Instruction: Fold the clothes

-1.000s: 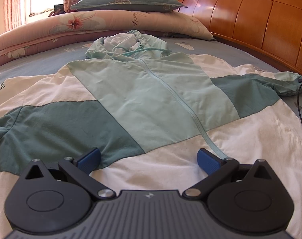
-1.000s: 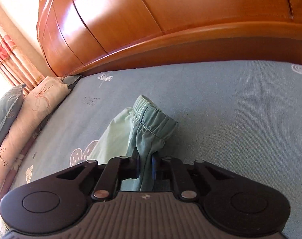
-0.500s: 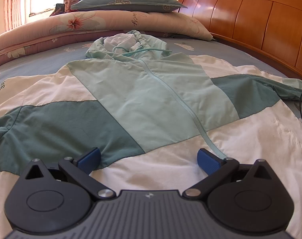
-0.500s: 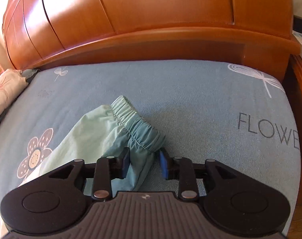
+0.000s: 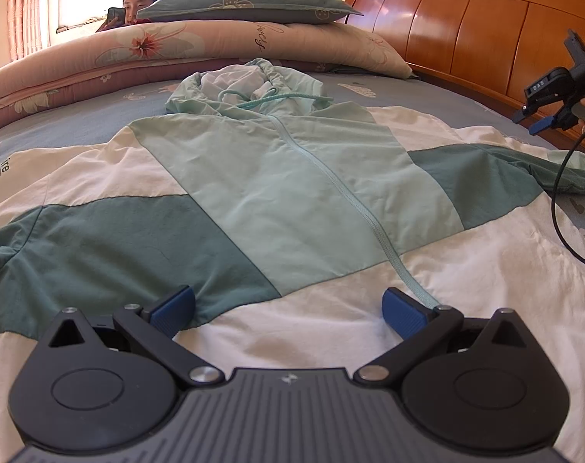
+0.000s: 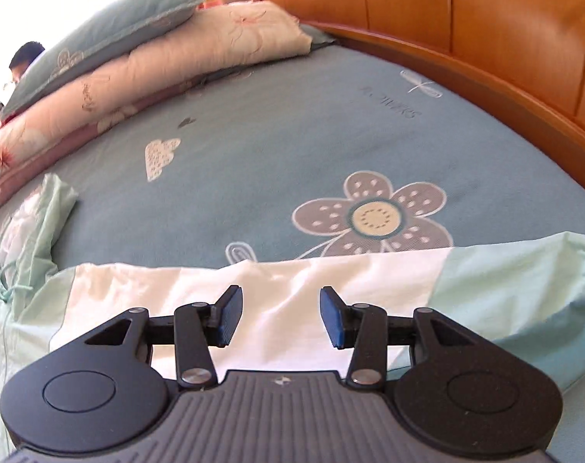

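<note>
Across the blue flowered bedsheet [image 6: 284, 162], with a wooden headboard [image 5: 485, 27] to the right and stacked pillows [image 5: 230, 34] at the far end, our jacket [image 5: 284, 193] lies flat, face up and zipped, hood far and both sleeves spread out. We hold the left gripper [image 5: 288, 308] wide apart and empty over the near hem, while the right gripper [image 6: 279, 316] is opening above the right sleeve [image 6: 485, 293] with nothing between its jaws. We judge the spreading done and every fold still ahead.
</note>
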### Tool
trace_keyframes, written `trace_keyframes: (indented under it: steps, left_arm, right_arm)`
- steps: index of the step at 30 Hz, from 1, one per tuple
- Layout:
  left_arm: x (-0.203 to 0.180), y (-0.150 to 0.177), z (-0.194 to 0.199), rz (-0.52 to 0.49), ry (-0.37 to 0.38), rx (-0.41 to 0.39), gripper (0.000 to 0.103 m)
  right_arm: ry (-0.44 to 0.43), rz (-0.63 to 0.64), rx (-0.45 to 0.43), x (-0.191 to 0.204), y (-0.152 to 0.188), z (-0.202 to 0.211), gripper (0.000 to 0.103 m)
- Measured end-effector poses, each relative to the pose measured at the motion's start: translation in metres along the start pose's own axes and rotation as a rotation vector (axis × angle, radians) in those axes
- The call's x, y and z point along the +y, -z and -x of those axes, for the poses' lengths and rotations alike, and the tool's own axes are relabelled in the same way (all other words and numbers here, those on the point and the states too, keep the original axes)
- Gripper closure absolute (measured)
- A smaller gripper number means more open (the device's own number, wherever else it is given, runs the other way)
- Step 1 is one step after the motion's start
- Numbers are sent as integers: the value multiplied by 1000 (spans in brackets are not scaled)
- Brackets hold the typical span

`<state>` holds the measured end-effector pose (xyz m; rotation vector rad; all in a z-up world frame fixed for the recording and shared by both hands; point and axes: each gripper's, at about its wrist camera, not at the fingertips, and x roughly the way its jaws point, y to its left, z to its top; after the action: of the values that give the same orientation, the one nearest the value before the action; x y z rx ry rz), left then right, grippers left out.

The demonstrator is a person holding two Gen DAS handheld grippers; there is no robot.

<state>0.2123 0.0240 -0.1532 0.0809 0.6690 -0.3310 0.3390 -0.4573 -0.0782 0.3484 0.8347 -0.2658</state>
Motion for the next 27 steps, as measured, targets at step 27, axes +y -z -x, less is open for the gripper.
trace_keyframes:
  steps: [27]
  left_arm:
    - [-1, 0, 0, -3, -3, 1, 1]
  right_arm:
    - [-358, 16, 121, 48, 48, 30, 38]
